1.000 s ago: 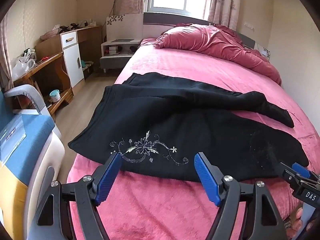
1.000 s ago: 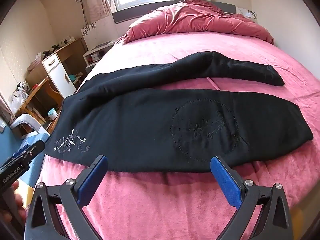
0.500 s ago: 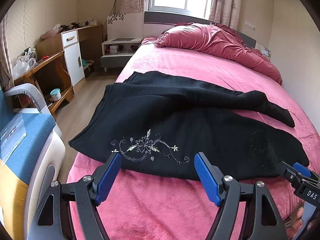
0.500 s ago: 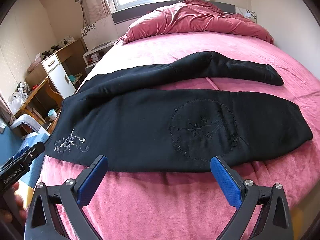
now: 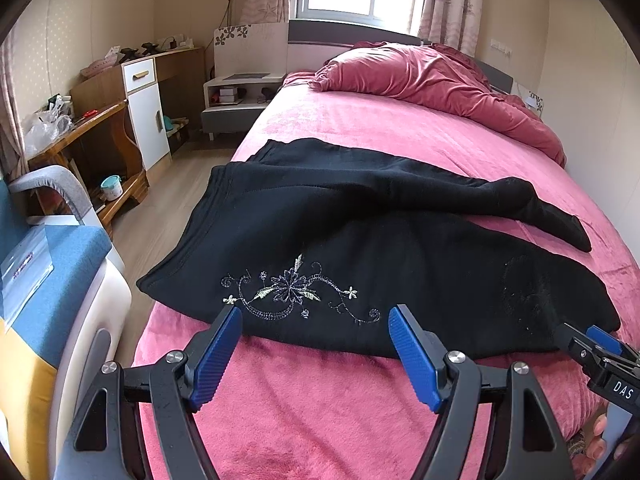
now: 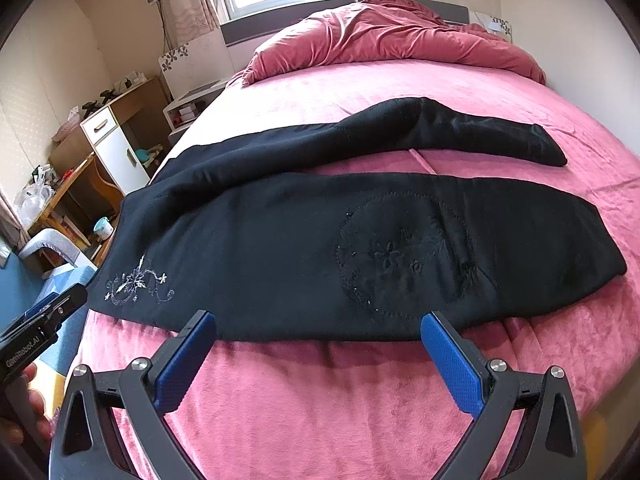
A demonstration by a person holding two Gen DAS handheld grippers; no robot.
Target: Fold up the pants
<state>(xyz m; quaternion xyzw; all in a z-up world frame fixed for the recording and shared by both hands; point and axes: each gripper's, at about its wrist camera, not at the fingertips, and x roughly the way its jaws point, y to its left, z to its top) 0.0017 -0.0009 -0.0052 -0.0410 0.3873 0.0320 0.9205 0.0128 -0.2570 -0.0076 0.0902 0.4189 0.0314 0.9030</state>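
The black pants (image 5: pixel 360 248) lie spread across the pink bed (image 5: pixel 400 128), waistband at the bed's left edge above the wooden floor (image 5: pixel 160 208), legs running toward the wall side. The near leg lies flat, its lower hem stopping short of the bed's right edge; the far leg (image 6: pixel 460 132) angles away, leaving a wedge of bare blanket between the two. A floral embroidery (image 5: pixel 296 292) sits near the waist.

The left gripper (image 5: pixel 316 344) hovers at the pants' near edge by the embroidery, fingers spread wide and holding nothing. The right gripper (image 6: pixel 320 356) hangs over the near edge by the knee, fingers likewise apart and empty. A strip of bare blanket lies between the near hem and the foot of the bed. A crumpled red duvet (image 6: pixel 380 36) fills the head end, well apart from the pants.
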